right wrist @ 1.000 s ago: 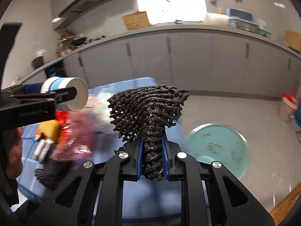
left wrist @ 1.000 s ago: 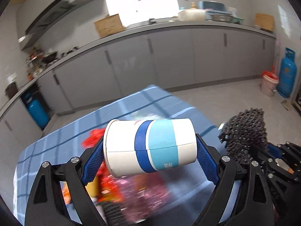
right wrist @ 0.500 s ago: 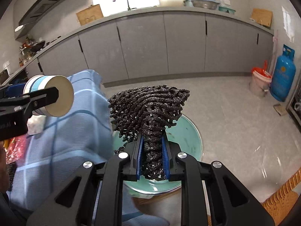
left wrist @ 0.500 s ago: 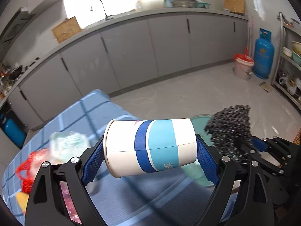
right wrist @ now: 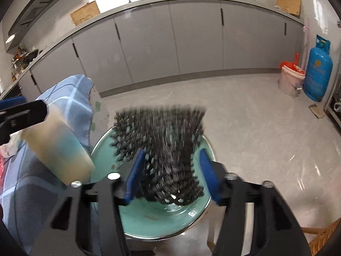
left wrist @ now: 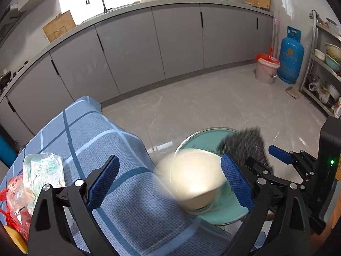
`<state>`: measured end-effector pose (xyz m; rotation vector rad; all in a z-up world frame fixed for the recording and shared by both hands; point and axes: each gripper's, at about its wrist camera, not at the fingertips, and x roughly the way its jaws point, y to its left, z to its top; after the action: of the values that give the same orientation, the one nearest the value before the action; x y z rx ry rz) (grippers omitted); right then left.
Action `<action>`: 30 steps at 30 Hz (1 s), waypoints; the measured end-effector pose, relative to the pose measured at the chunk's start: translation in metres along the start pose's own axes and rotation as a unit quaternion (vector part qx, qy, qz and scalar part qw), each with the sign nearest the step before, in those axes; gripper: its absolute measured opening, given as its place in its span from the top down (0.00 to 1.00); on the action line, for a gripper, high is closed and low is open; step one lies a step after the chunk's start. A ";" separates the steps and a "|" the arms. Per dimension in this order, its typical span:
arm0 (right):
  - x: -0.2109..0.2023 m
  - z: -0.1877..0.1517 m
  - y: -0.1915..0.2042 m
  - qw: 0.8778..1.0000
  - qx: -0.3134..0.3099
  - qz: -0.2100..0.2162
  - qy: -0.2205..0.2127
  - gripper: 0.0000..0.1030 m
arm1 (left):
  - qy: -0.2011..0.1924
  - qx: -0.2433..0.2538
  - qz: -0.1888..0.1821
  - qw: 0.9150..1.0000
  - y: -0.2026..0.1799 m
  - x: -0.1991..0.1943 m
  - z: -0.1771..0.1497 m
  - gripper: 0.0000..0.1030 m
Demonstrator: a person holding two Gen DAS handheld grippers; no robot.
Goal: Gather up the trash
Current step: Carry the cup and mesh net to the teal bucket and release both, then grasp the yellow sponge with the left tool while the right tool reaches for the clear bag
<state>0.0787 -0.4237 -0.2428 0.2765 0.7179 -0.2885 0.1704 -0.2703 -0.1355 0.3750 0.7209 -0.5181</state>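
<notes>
Both grippers are over a teal basin [right wrist: 149,226] on the floor beside the table. My left gripper [left wrist: 170,183] is open; the paper cup [left wrist: 191,181] is blurred, falling free between its fingers toward the basin [left wrist: 223,215]. The cup also shows blurred in the right wrist view [right wrist: 57,147]. My right gripper [right wrist: 170,172] is open; the black mesh foam net [right wrist: 164,147] is blurred, dropping between its blue pads into the basin. The net also shows in the left wrist view [left wrist: 245,143].
A table with a blue checked cloth [left wrist: 102,140] carries a clear wrapper [left wrist: 44,170] and a red bag [left wrist: 15,194] at its left. A lined bucket [left wrist: 266,68] and a blue gas cylinder [left wrist: 291,57] stand by the grey cabinets. A wicker edge [right wrist: 324,239] is at lower right.
Both grippers have opened. The cup has left the left gripper and the foam net has left the right gripper; both are falling toward the basin.
</notes>
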 end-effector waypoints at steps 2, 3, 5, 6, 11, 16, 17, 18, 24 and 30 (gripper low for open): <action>0.001 -0.001 -0.004 1.000 0.001 -0.009 -0.002 0.42 | 0.002 -0.003 0.001 1.000 0.003 0.001 0.000 0.08; 0.000 -0.001 -0.005 1.000 0.005 -0.011 -0.002 0.41 | 0.002 -0.006 0.003 1.000 0.005 0.001 0.000 0.08; -0.001 -0.001 -0.009 1.000 0.010 -0.013 -0.002 0.36 | 0.003 -0.010 0.004 1.000 0.009 0.001 0.000 0.08; -0.002 -0.001 -0.010 1.000 0.012 -0.016 -0.003 0.34 | 0.004 -0.011 0.006 1.000 0.010 0.001 0.000 0.08; -0.012 -0.002 -0.008 1.000 0.018 -0.017 0.002 0.31 | 0.005 -0.017 0.019 1.000 0.019 -0.005 -0.003 0.04; -0.032 -0.001 0.008 1.000 0.012 -0.006 -0.010 0.25 | 0.010 -0.032 0.025 0.999 0.032 -0.012 -0.007 0.04; -0.035 0.000 0.011 1.000 0.011 -0.004 -0.012 0.25 | 0.009 -0.033 0.027 0.999 0.035 -0.014 -0.009 0.04; -0.041 0.001 0.016 1.000 0.008 0.000 -0.016 0.25 | 0.009 -0.036 0.029 0.999 0.037 -0.016 -0.009 0.04; -0.064 0.009 0.043 0.999 -0.010 0.020 -0.034 0.23 | -0.002 -0.054 0.039 0.998 0.058 -0.037 -0.015 0.04; -0.084 0.013 0.078 0.997 -0.037 0.039 -0.046 0.21 | -0.010 -0.072 0.054 0.996 0.083 -0.059 -0.025 0.04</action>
<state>0.0534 -0.3427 -0.1647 0.2194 0.6241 -0.1982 0.1665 -0.1720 -0.0993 0.2720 0.7094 -0.3654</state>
